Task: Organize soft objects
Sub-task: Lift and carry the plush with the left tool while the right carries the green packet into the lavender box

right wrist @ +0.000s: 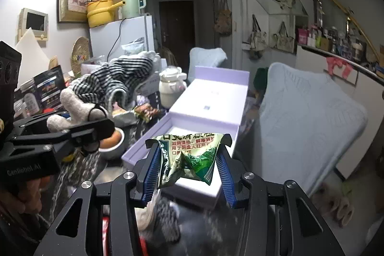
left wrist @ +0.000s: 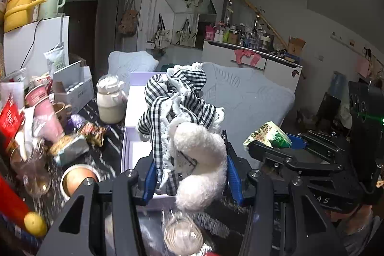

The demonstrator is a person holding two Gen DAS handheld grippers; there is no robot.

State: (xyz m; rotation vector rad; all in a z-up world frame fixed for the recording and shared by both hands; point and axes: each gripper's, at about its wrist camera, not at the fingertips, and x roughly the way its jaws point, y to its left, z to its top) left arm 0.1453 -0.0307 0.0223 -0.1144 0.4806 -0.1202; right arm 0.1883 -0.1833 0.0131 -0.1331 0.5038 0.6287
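My left gripper (left wrist: 189, 148) is shut on a white plush toy (left wrist: 199, 160) dressed in black-and-white checked cloth (left wrist: 175, 97), held up above the open lilac box (left wrist: 134, 148). The toy also shows at the left of the right wrist view (right wrist: 79, 107). My right gripper (right wrist: 189, 155) is shut on a crumpled green packet (right wrist: 189, 155) with red print, held over the box's near end (right wrist: 192, 116). In the left wrist view the right gripper (left wrist: 276, 145) and its packet (left wrist: 266, 136) sit to the right.
A cream ceramic jar (left wrist: 110, 100), a white carton (left wrist: 74, 85), cups, wrappers and a metal bowl (left wrist: 79, 179) crowd the dark table left of the box. A yellow ball (left wrist: 36, 223) lies near left. A light blue cushioned chair (right wrist: 307, 119) stands right.
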